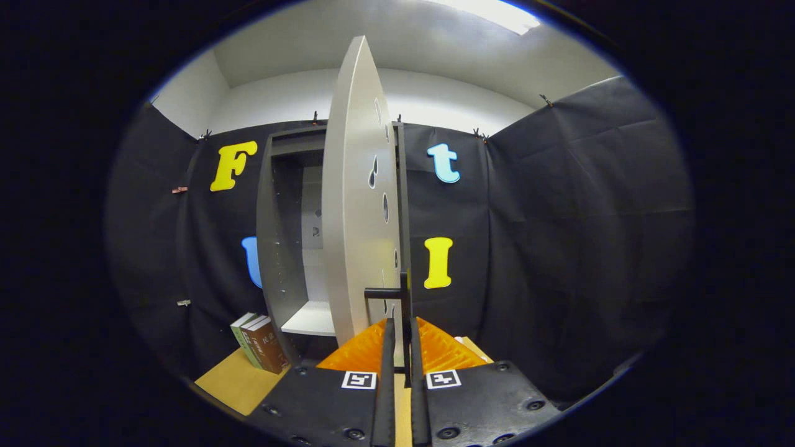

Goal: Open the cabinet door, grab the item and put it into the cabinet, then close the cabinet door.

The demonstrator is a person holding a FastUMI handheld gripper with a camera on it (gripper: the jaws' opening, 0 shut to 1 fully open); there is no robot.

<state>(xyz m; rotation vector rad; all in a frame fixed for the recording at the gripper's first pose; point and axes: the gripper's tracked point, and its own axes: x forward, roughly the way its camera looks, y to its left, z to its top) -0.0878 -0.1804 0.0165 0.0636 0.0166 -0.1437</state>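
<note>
Door-opening step in hand: gripper (398, 335) pinching slim dark handle (404, 298) of pale grey cabinet door (357, 205), swung edge-on. Next, probably: release, reach near left for upright green and brown books (259, 343) beside open dark cabinet (276, 248).

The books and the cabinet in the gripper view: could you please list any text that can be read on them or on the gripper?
Books: there is lettering on the spines, too small and blurred to read.
Cabinet door: no text, only cut-out holes.
Gripper, closed on the door handle: two square black-and-white markers, which are patterns, not words.
</note>
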